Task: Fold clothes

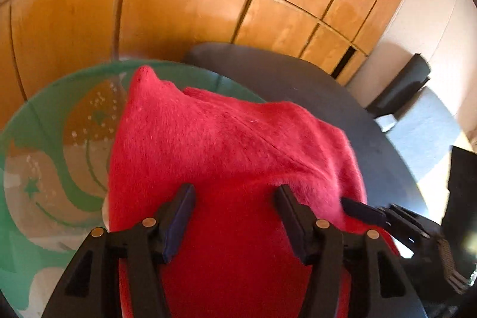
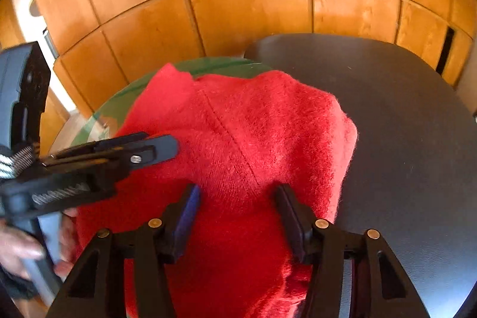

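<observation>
A fuzzy red knit garment [image 1: 223, 139] lies in a folded heap, half on a round glass table [image 1: 44, 124] and half on a dark surface [image 1: 298, 79]. My left gripper [image 1: 235, 195] hovers over its near part, jaws wide apart, with red knit showing between the pads but not pinched. My right gripper [image 2: 238, 195] stands the same way over the garment [image 2: 262, 124], jaws apart and not pressing on the cloth. From the right wrist view the left gripper [image 2: 155, 143] reaches in from the left above the cloth, held by a person's hand [image 2: 18, 246].
The glass table [image 2: 208, 64] has a green pattern with stars. The dark matte surface [image 2: 402, 124] spreads out to the right of the garment. Wooden cabinet doors [image 1: 179, 4] fill the background. A black object [image 1: 402, 85] stands on the pale floor at the right.
</observation>
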Motion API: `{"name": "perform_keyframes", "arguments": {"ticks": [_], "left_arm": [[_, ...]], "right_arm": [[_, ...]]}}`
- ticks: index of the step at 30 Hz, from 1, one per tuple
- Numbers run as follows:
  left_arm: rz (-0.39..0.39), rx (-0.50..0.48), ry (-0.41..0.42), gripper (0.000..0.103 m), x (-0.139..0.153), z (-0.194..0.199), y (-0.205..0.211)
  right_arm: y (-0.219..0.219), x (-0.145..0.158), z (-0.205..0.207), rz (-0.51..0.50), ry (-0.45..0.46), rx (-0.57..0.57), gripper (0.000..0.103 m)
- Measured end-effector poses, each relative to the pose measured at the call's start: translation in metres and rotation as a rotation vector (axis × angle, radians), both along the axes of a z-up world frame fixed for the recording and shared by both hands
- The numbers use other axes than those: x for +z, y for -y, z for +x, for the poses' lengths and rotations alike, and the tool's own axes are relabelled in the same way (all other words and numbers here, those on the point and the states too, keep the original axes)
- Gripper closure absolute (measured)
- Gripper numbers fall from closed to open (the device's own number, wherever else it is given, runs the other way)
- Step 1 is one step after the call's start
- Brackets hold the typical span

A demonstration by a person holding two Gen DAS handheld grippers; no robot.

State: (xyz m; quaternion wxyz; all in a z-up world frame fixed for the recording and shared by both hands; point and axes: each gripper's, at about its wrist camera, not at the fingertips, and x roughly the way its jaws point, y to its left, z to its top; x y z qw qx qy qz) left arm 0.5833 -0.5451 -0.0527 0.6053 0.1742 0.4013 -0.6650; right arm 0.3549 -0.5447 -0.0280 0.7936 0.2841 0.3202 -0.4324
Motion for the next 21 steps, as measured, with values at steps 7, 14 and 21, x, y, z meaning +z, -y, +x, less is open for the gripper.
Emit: {"name": "perform_keyframes", "arguments": {"ticks": [7, 14, 21], "left_arm": [[-0.017, 0.053, 0.111, 0.043, 0.014, -0.001, -0.007], [0.024, 0.179, 0.289, 0.044, 0.048, -0.01, -0.038], [-0.008, 0.218, 0.348, 0.038, 0.087, -0.006, -0.077]], "right_arm": [[-0.028, 0.02, 0.006, -0.021, -0.024, -0.051, 0.047], [-0.069, 0.064, 0.005, -0.102, -0.113, -0.163, 0.017], [-0.103, 0.085, 0.007, -0.104, -0.1, -0.227, 0.01]]}}
